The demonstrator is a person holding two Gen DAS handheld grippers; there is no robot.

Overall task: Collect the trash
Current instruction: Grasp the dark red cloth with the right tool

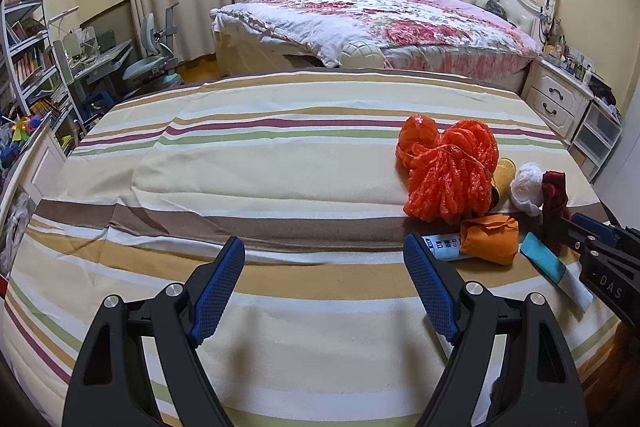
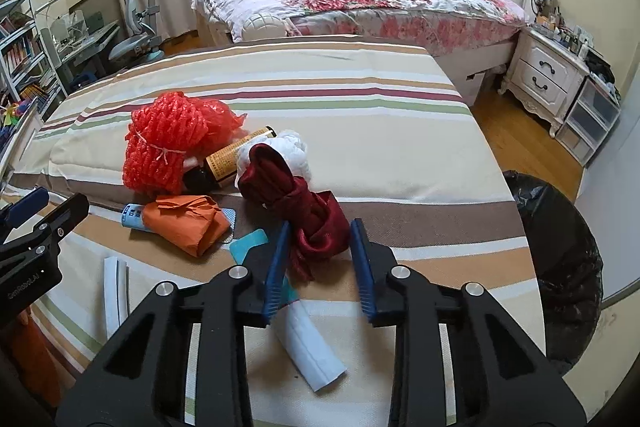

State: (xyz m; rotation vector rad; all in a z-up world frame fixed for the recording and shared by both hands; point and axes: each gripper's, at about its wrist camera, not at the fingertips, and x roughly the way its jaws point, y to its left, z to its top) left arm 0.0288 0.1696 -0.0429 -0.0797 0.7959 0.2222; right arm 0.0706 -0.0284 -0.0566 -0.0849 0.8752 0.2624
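Trash lies on a striped table cloth point(image 1: 240, 187). An orange-red plastic bag bundle point(image 2: 168, 143), a brown bottle point(image 2: 228, 159), a white wad point(image 2: 292, 147), an orange paper wad point(image 2: 188, 223) and a dark red knotted cloth point(image 2: 304, 215) lie together. My right gripper point(image 2: 320, 259) is open, its jaws on either side of the red cloth's near end. My left gripper point(image 1: 324, 283) is open and empty over bare cloth, left of the pile. A bin lined with a black bag point(image 2: 556, 259) stands at the table's right edge.
A white folded packet point(image 2: 308, 351) and a teal card point(image 2: 248, 245) lie under my right gripper. White strips point(image 2: 114, 291) lie at the left. A bed point(image 1: 360, 19), a nightstand point(image 2: 544, 75) and a desk with shelves point(image 1: 60, 67) stand beyond.
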